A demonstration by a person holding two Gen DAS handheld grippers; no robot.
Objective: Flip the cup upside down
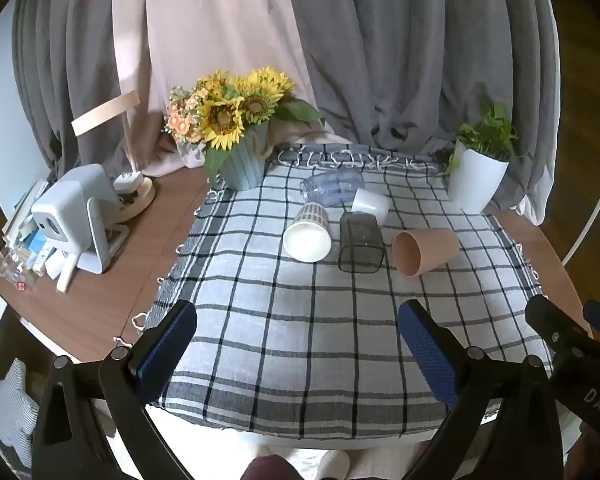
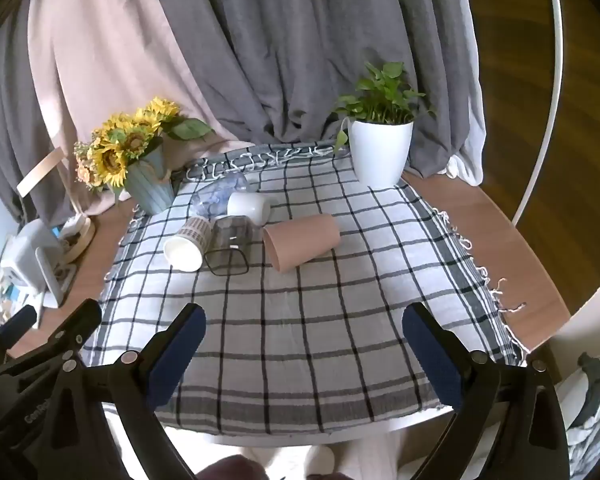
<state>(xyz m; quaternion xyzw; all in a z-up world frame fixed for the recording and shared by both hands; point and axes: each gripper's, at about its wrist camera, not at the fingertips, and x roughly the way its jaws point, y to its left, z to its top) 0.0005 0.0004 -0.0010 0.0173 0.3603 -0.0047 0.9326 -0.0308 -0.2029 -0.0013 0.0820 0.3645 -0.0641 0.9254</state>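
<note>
Tan cup (image 2: pixel 302 242) lies sideways, mouth toward camera-left; both grippers' jaws gape wide, holding nothing

The checked cloth (image 2: pixel 300 340) lies bare on the near side of the pink cup (image 2: pixel 302 242), so there is free way there. To the left of the pink cup, the dark square cup (image 2: pixel 232 246) and the white paper cup (image 2: pixel 188 248) crowd close. Behind it stands the white plant pot (image 2: pixel 380 152).

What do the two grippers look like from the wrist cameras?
The left gripper and the right gripper match: black angular frames with silver rivets, and fingers faced with textured dark-blue pads. White lettering marks each body, partly cut off. No cables or sleeves visible.
</note>
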